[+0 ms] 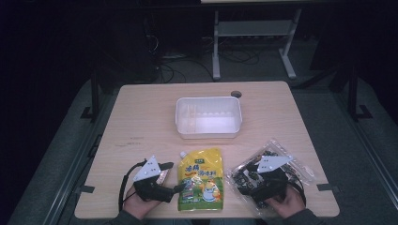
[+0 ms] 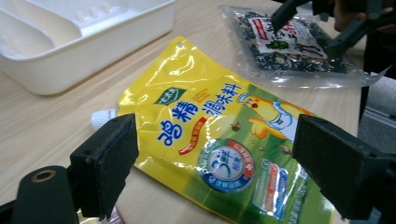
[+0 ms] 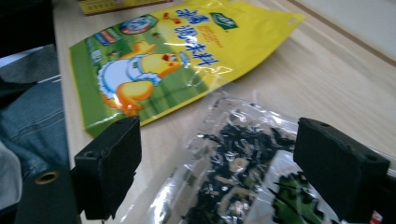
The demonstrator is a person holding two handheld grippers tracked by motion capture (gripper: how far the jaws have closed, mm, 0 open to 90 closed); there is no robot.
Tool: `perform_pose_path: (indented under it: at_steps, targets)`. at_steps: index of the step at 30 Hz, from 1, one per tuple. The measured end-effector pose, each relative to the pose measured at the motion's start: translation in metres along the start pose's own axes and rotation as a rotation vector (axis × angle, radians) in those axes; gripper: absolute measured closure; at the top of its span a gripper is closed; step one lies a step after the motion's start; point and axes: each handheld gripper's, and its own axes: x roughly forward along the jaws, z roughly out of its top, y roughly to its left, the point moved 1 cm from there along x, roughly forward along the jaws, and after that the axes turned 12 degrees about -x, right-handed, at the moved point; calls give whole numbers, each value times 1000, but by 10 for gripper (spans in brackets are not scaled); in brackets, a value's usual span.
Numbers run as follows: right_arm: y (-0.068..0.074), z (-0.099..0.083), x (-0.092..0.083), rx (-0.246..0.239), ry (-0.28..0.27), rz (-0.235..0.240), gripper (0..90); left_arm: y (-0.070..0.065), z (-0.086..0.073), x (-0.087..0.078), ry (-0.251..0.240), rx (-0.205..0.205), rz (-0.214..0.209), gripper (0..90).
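Two grippers wide open over two pouches
Left gripper [image 2: 215,163] gapes above the yellow seasoning pouch [image 2: 219,140] — right gripper [image 3: 217,172], equally wide, over the clear dried-food bag [image 3: 243,177], gripping nothing

The surface [image 1: 141,117] is pale wood with a matt finish. The yellow pouch [image 2: 210,140] is glossy, wrinkled plastic, and the clear bag [image 3: 243,177] at its 3 o'clock is shiny film. The white tray [image 1: 209,117] is smooth plastic; the tongs' pads [image 2: 109,158] look black and matt.

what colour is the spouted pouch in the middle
Yellow, fading to green at its bottom, on the spouted pouch; clearest in the left gripper view.
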Motion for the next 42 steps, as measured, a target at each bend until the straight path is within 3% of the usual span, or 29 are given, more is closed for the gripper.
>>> perform_pose_path:
  at_steps: [13, 23, 31, 37, 42]
  targets:
    - [-12, -2, -15, 55, -9, -32, 141, -13, 8, 7, 30, 25, -32, 140]
    - [-33, -7, -39, 142, 25, -108, 168, -21, 22, 15, 61, 47, -39, 143]
    - [-55, -18, -62, 190, 72, -194, 198, -33, 39, 34, 96, 75, -63, 144]
    - [-73, -34, -83, 282, 92, -259, 218, -46, 53, 57, 124, 99, -92, 144]
    - [-79, -46, -93, 323, 119, -289, 249, -53, 59, 73, 147, 112, -99, 157]
